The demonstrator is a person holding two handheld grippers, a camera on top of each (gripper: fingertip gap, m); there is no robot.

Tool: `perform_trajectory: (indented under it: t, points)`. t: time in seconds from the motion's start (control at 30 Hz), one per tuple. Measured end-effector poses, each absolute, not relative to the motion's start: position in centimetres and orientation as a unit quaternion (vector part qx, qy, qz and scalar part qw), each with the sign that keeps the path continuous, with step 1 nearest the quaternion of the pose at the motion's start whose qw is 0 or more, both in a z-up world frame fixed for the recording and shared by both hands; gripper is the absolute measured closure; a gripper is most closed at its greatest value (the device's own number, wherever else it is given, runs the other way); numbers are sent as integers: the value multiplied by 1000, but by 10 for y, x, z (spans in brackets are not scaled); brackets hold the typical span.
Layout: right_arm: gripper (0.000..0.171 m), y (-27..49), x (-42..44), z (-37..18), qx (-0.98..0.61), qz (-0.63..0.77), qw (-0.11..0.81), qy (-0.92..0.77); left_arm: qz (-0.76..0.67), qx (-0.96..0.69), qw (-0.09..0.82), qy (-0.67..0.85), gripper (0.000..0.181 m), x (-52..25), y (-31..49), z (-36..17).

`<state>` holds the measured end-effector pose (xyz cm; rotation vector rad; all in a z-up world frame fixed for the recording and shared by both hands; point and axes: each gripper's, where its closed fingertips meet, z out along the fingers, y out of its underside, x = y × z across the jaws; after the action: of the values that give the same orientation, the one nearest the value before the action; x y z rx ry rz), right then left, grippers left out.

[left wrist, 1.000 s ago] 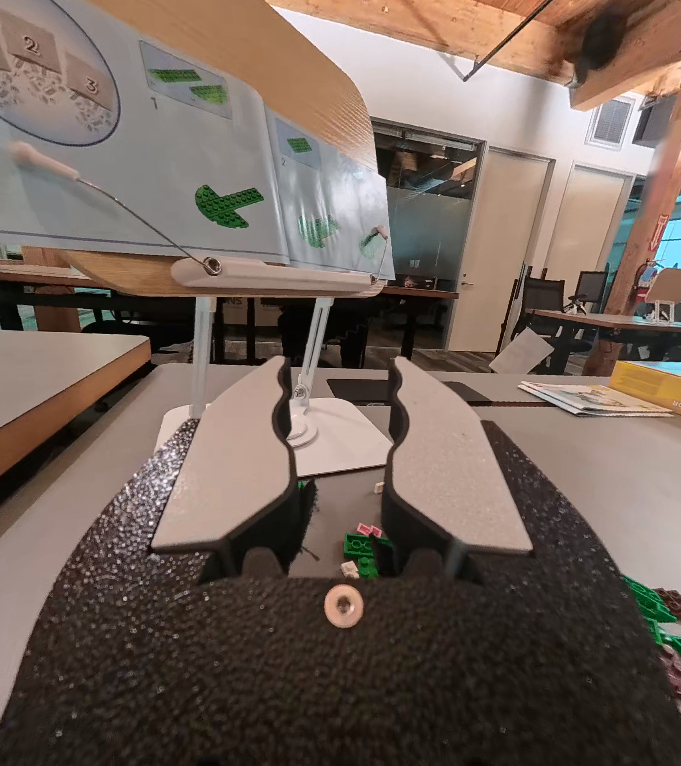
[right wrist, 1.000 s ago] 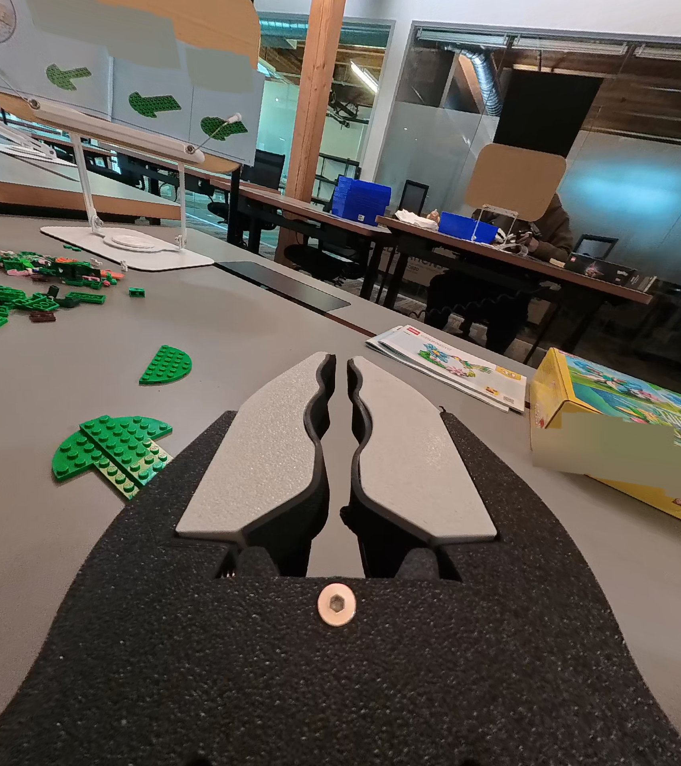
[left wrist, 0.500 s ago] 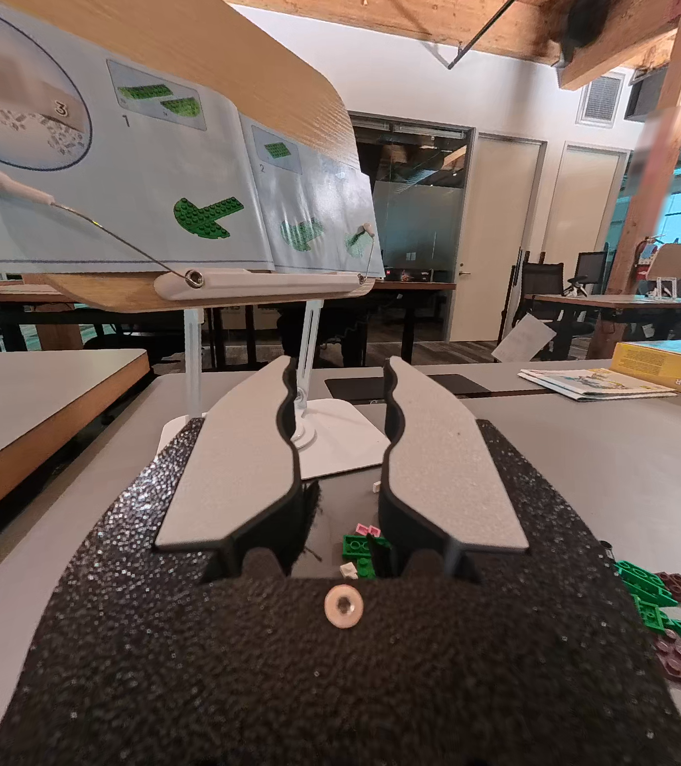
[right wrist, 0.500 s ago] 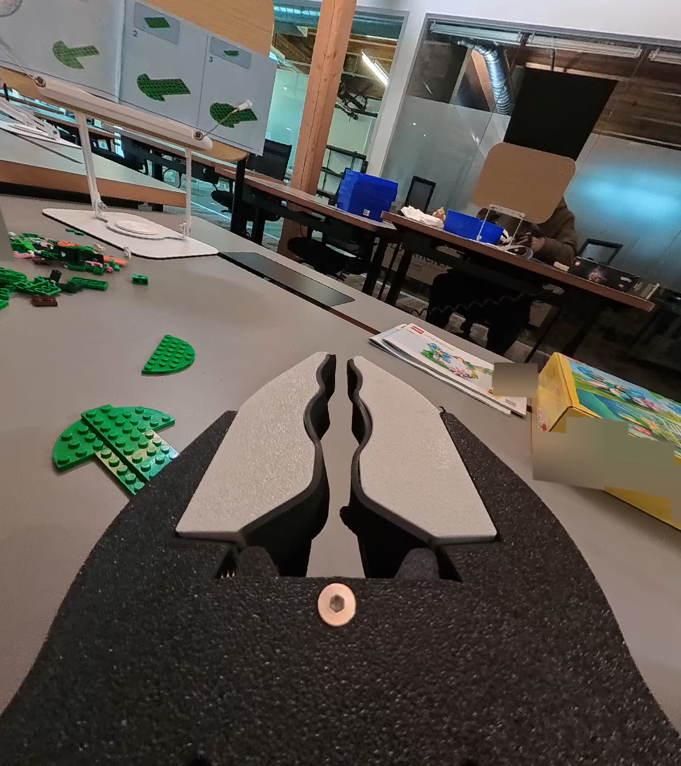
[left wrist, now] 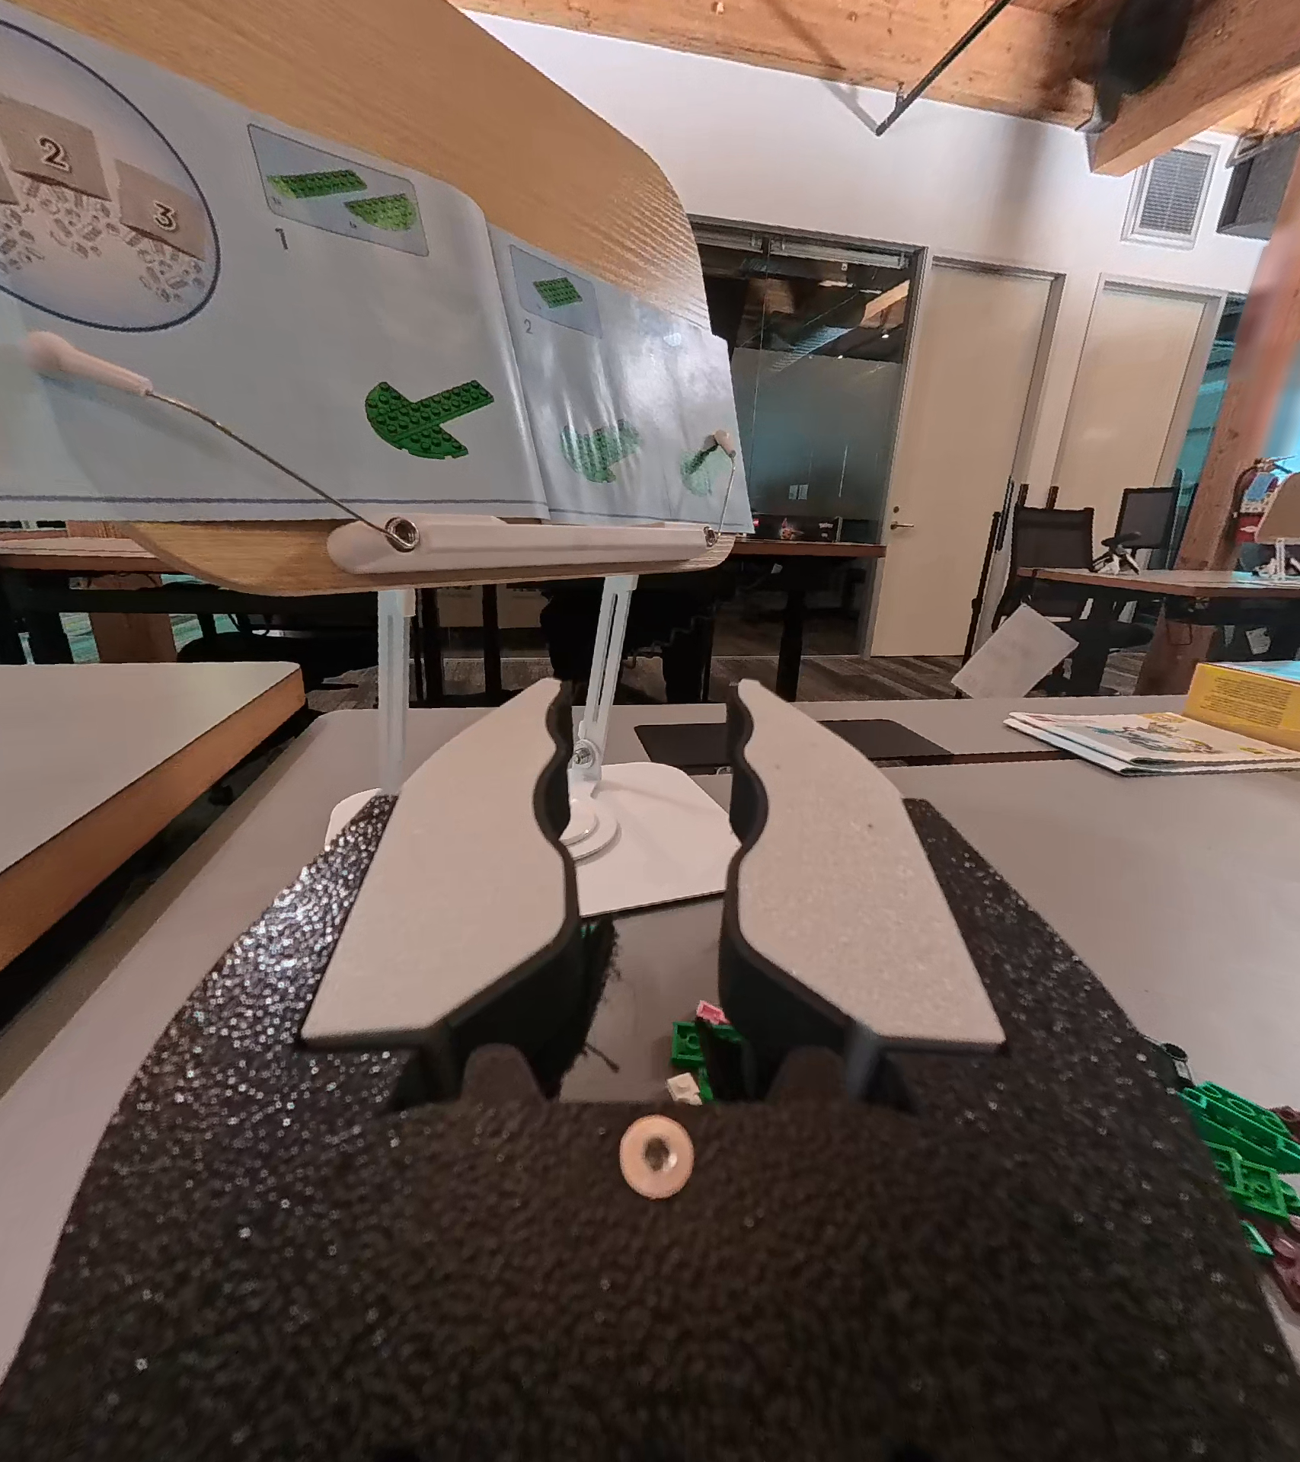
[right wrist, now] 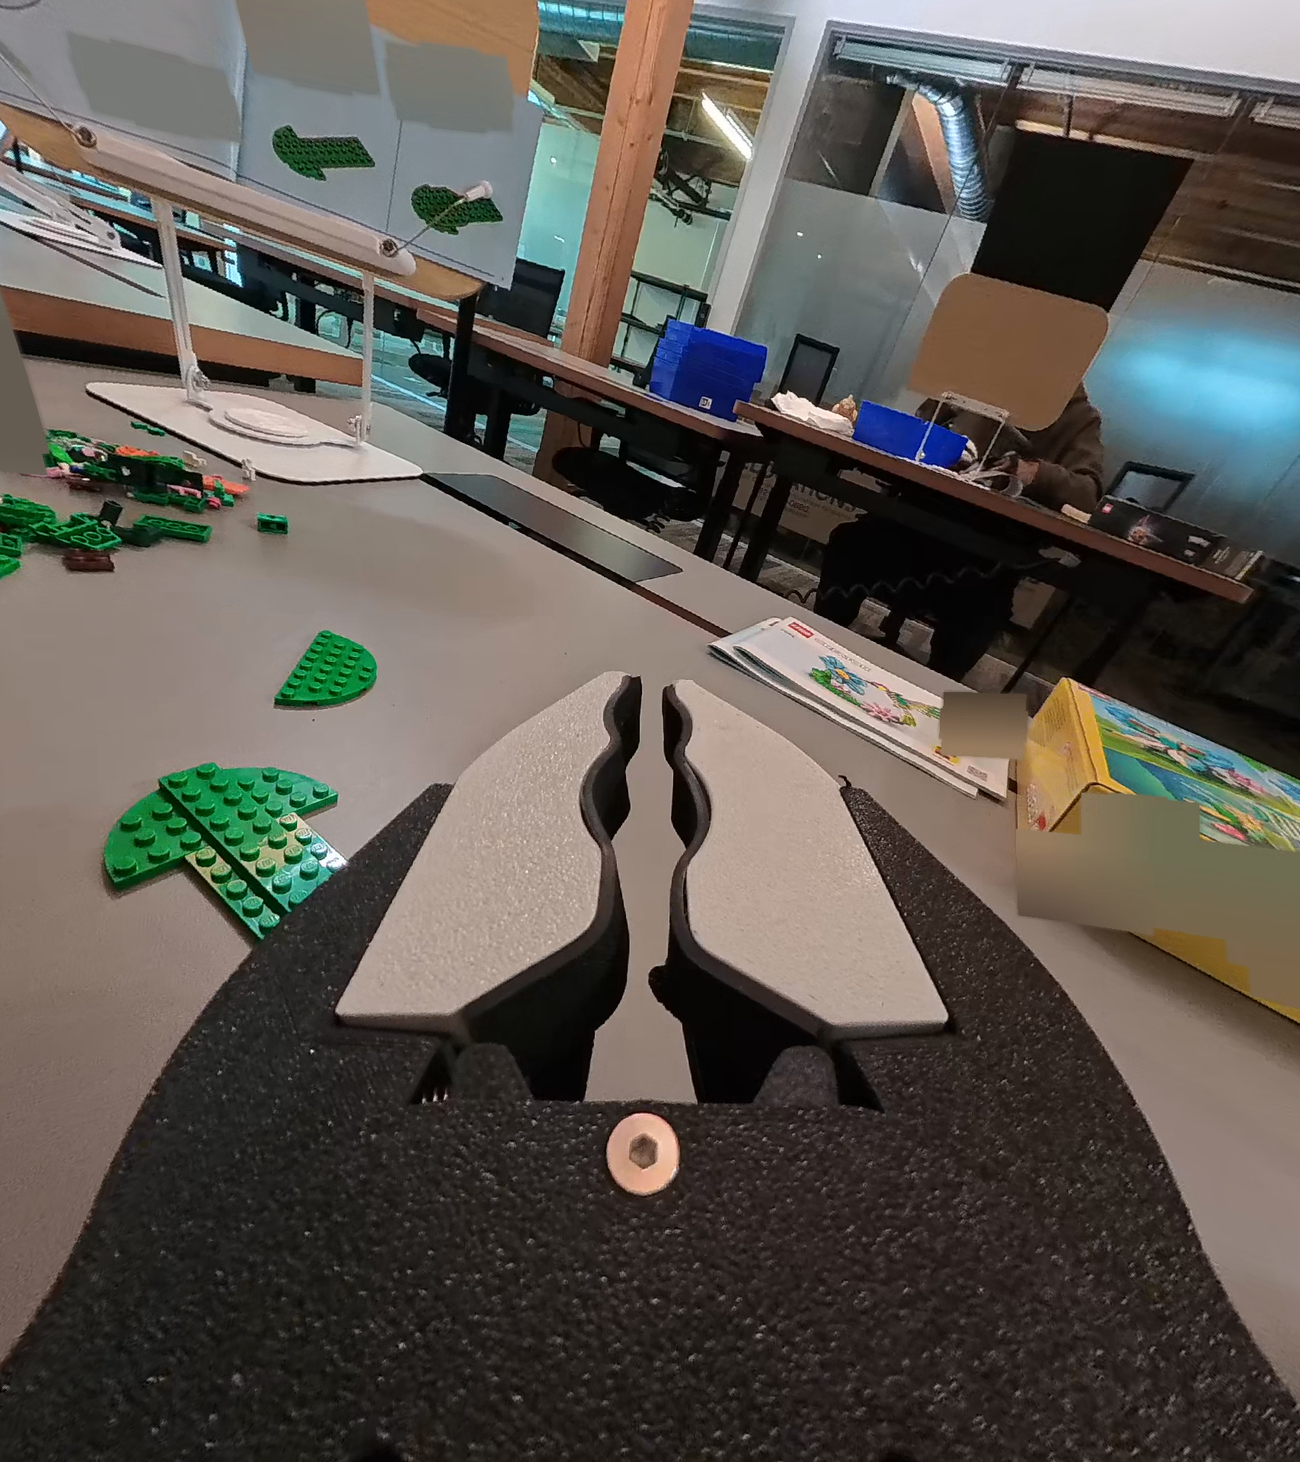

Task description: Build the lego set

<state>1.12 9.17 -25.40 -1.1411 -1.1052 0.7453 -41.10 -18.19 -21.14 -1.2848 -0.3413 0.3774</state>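
Grey and broad, the surface point(right wrist: 472, 601) sits in an open office with timber posts and glass partitions. An instruction booklet point(left wrist: 251, 332) is propped on a white stand point(left wrist: 631, 854) at its far side. The left gripper point(left wrist: 650, 791) hovers low over a scatter of loose pieces point(left wrist: 698, 1052), fingers spread and holding nothing. The right gripper point(right wrist: 650, 728) has its fingers nearly together with a thin gap, also empty. The green plate assembly point(right wrist: 227, 831) lies flat just left of the right gripper; its long axis runs from near right to far left, the rounded end pointing away to the left. A spare half-round plate point(right wrist: 326, 668) lies beyond it. I judge the flat plates hard to pinch: fingers closing at a shallow angle could slide them, or split the joined plates.
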Motion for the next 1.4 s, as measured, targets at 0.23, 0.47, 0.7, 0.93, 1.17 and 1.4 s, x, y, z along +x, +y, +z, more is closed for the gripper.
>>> perform_trajectory:
  t: [0.23,0.47,0.7,0.93,1.17,1.4]
  points:
    - [167,91,10,-255,-498,324,638,-489,173,-613,754,-161,145,-418,-182,-216]
    - [167,90,10,-255,-497,323,638,-491,174,-612,753,-165,146,-419,-184,-217]
    - [167,89,9,-256,-496,322,638,-494,180,-617,749,-162,148,-419,-182,-221]
    - [167,88,8,-257,-494,318,637,-499,173,-624,745,-160,148,-419,-180,-224]
    - [167,88,6,-257,-492,318,637,-501,-103,-769,615,142,158,-307,-142,-262]
    - [167,88,5,-257,-490,317,638,-503,-79,-874,348,330,150,-278,-137,-320]
